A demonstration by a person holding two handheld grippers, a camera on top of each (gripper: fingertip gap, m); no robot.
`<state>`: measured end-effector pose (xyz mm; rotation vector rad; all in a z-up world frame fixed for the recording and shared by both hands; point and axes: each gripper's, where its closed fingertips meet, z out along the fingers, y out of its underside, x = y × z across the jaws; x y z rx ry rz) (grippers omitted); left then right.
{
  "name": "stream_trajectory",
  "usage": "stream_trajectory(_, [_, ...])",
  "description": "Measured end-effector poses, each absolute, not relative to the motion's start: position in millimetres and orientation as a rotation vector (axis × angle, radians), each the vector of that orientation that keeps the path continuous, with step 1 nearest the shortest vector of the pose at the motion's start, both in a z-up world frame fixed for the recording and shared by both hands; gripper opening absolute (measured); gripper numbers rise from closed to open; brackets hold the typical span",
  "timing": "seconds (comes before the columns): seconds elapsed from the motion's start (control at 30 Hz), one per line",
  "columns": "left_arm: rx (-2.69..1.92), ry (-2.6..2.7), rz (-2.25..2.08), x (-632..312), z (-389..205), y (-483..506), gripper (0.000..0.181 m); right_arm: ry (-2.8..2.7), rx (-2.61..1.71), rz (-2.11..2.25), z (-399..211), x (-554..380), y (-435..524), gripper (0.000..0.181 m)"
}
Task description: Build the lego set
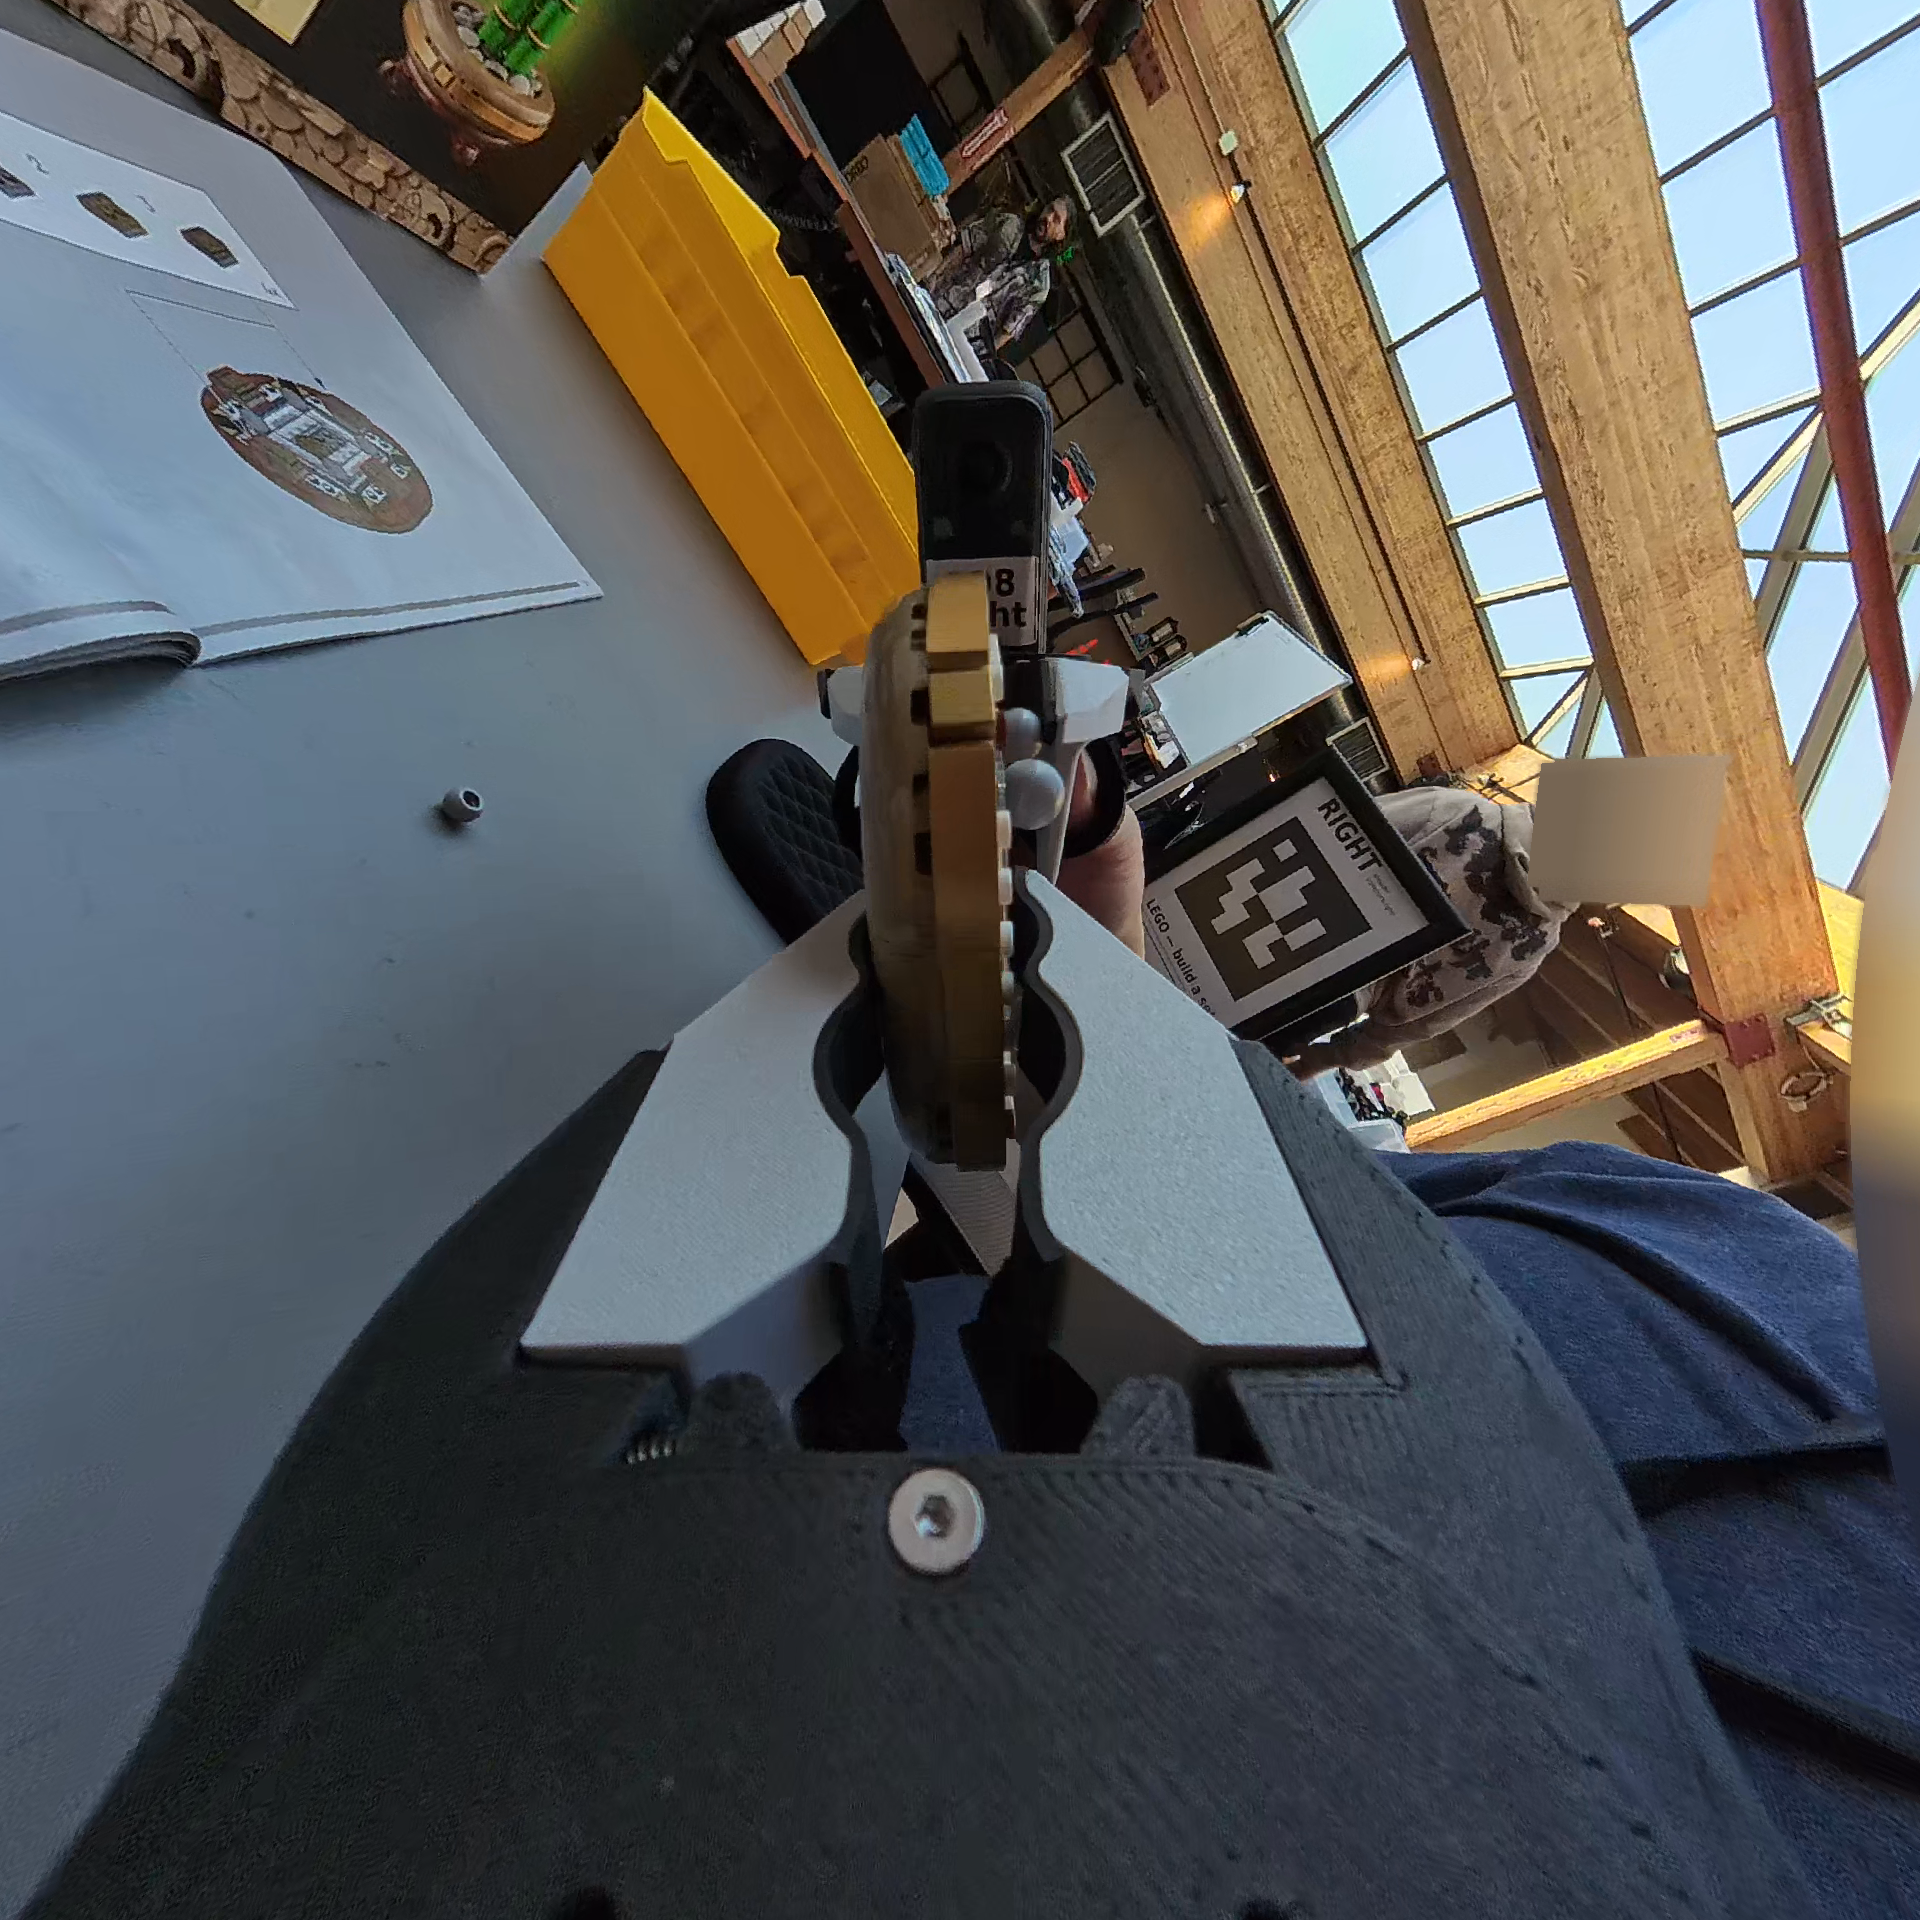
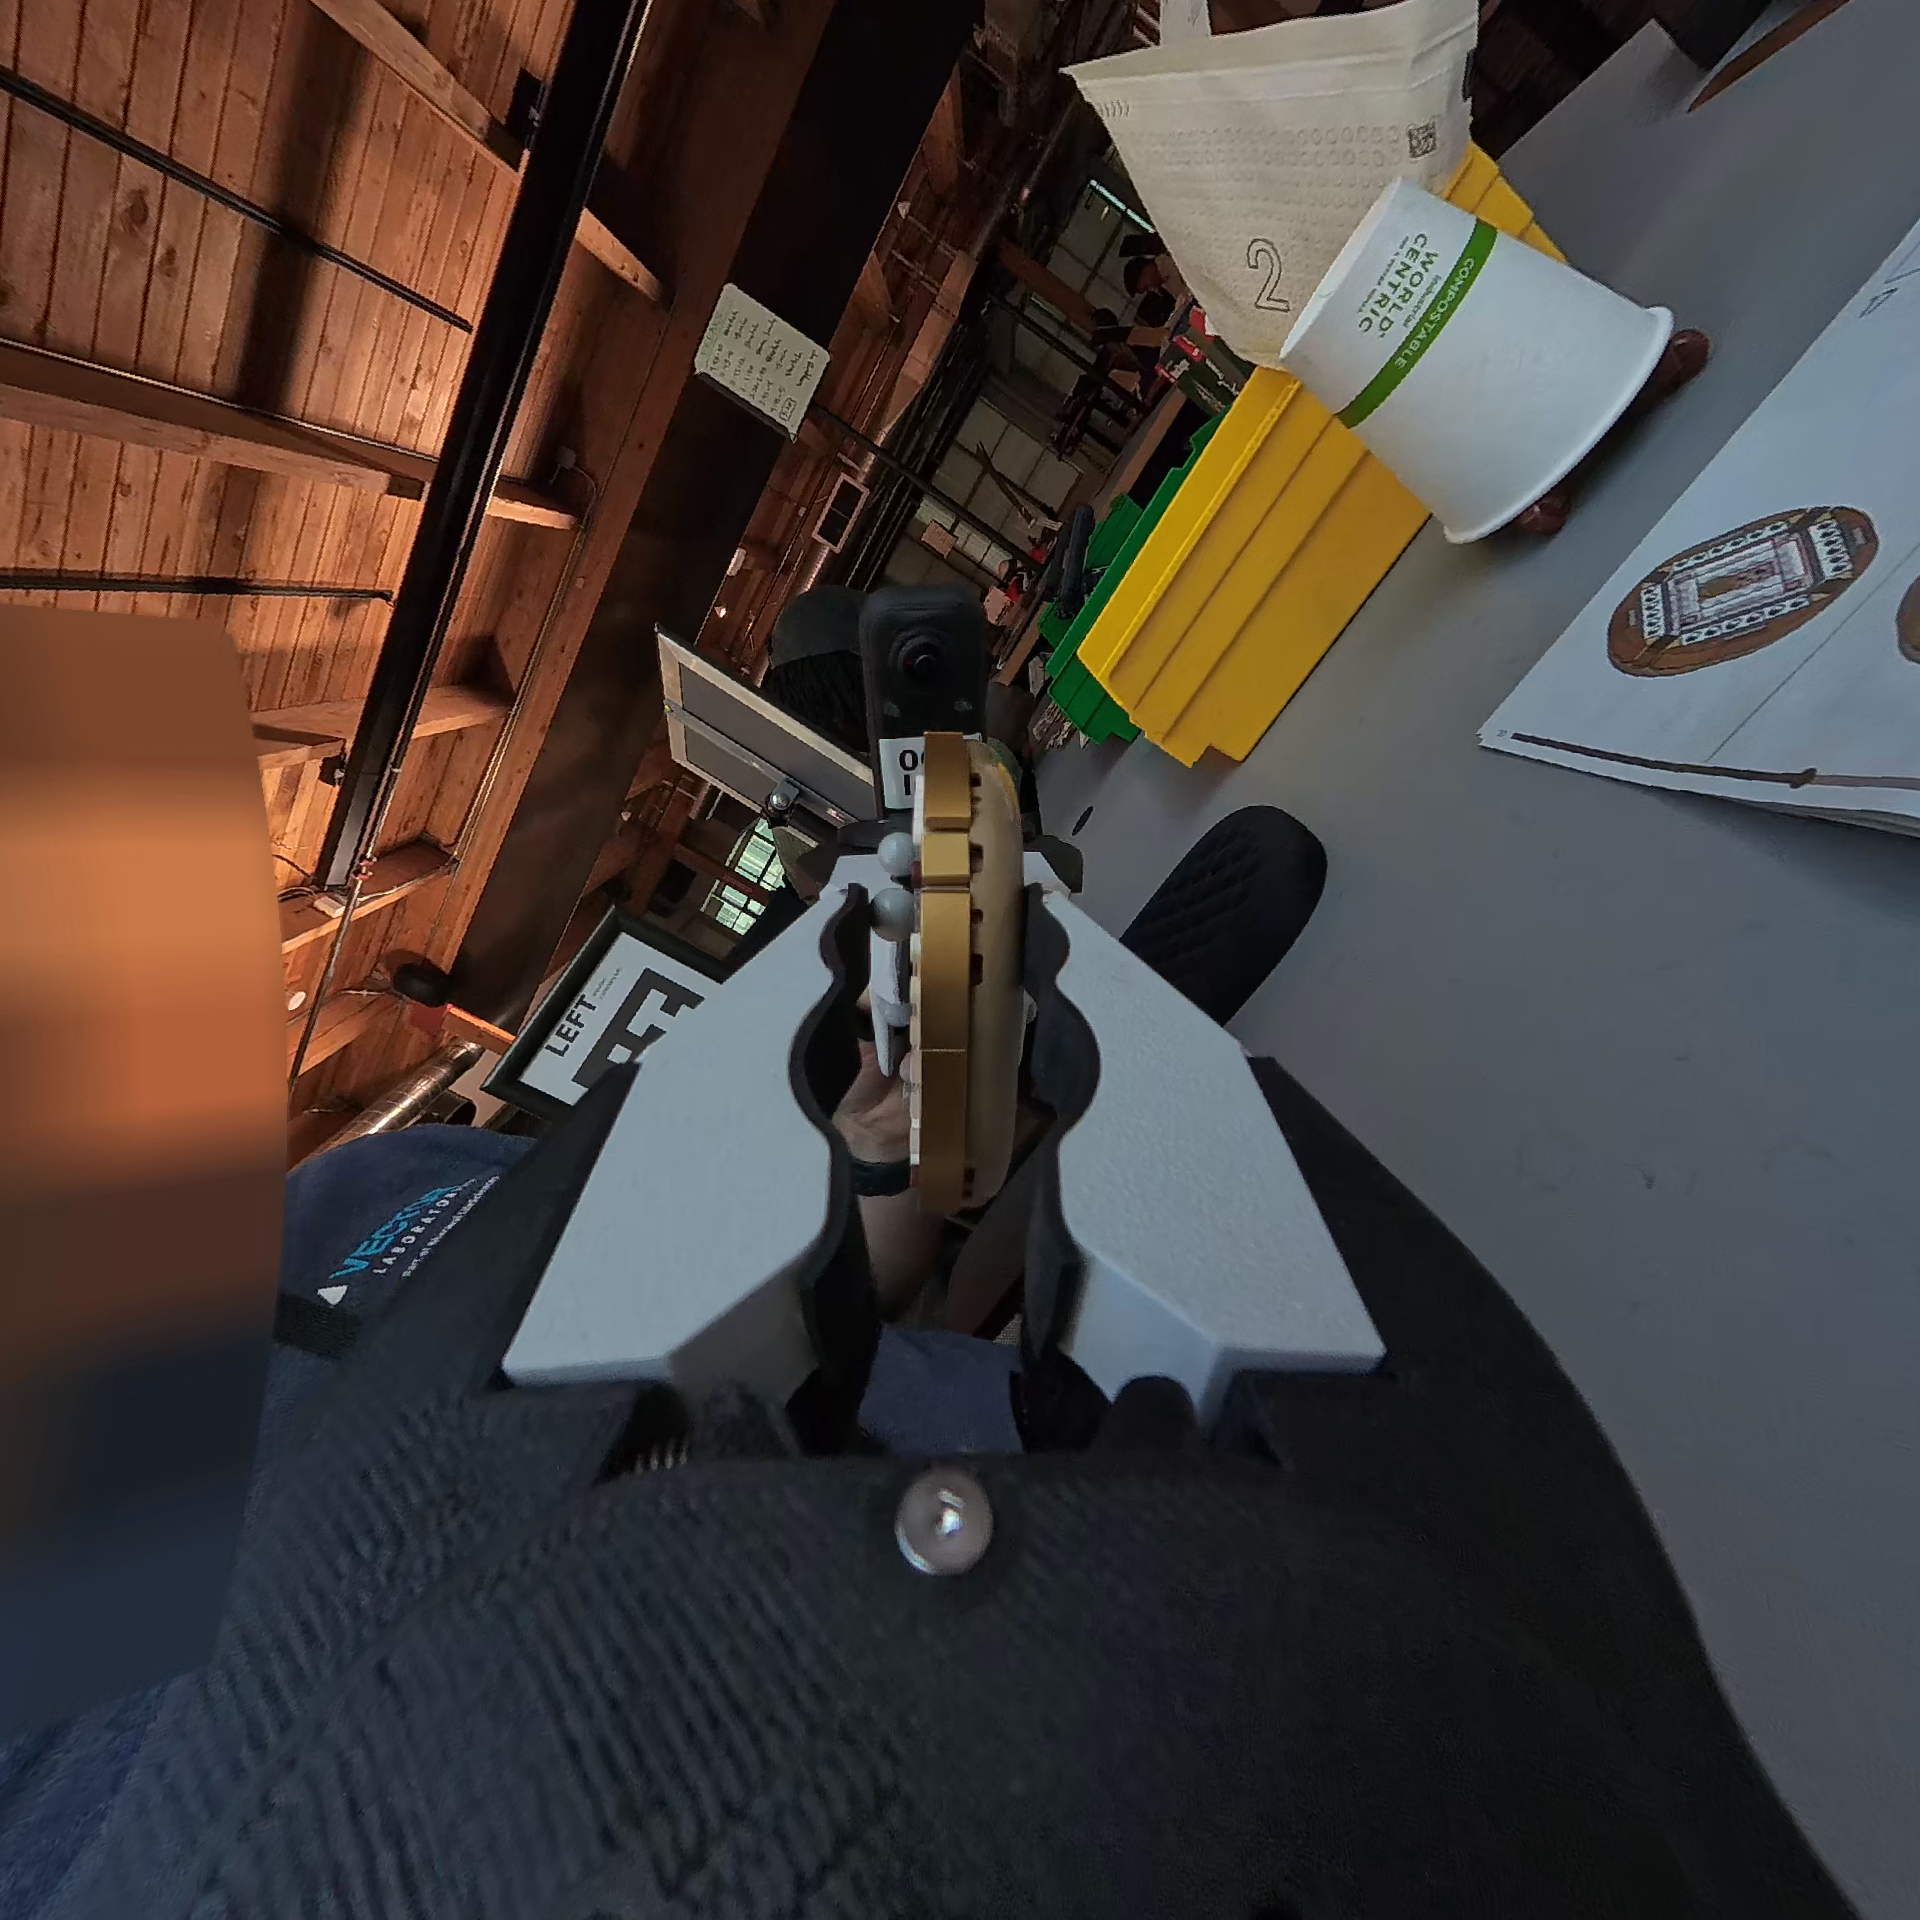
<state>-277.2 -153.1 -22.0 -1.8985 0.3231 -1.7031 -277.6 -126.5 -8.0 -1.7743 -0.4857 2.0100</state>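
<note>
My left gripper [image 1: 951, 997] has two pale grey, wedge-shaped fingers [image 1: 717, 1164] with scalloped, dark-lined inner edges, set in a ribbed black printed body [image 1: 831, 1662]. A silver hex screw [image 1: 935, 1522] sits at its centre, with a small spring [image 1: 646, 1450] beside it. My right gripper [image 2: 940, 1049] is built the same, with its own screw [image 2: 942, 1524]. I wear a navy top [image 2: 395, 1226] with a teal logo.
</note>
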Motion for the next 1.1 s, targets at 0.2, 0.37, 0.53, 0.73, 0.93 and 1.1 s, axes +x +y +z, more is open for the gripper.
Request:
stream_trajectory(0.2, [-1.911,0.317,-1.715,-276.2,-26.5,-155.1,0.019,-0.499,-1.784,2.011,-13.1,-276.2,-129.0,0.027])
stream_trajectory(0.37, [-1.904,0.311,-1.707,-276.8,-26.0,-153.8,0.019,-0.490,-1.765,2.014,-12.2,-276.4,-128.3,0.028])
stream_trajectory(0.53, [-1.890,0.302,-1.705,-279.0,-22.8,-152.8,0.019,-0.491,-1.714,2.006,-3.9,-277.6,-130.0,0.038])
stream_trajectory(0.73, [-1.886,0.285,-1.725,-279.5,-23.7,-153.1,0.019,-0.512,-1.751,1.942,-10.1,-278.7,-130.4,0.029])
stream_trajectory(0.93, [-1.886,0.285,-1.734,-278.3,-22.9,-155.1,0.019,-0.540,-1.753,1.915,-10.6,-277.8,-131.7,0.029])
stream_trajectory(1.1, [-1.891,0.272,-1.741,-278.6,-25.7,-155.0,0.019,-0.527,-1.766,1.945,-13.6,-278.4,-131.6,0.028])
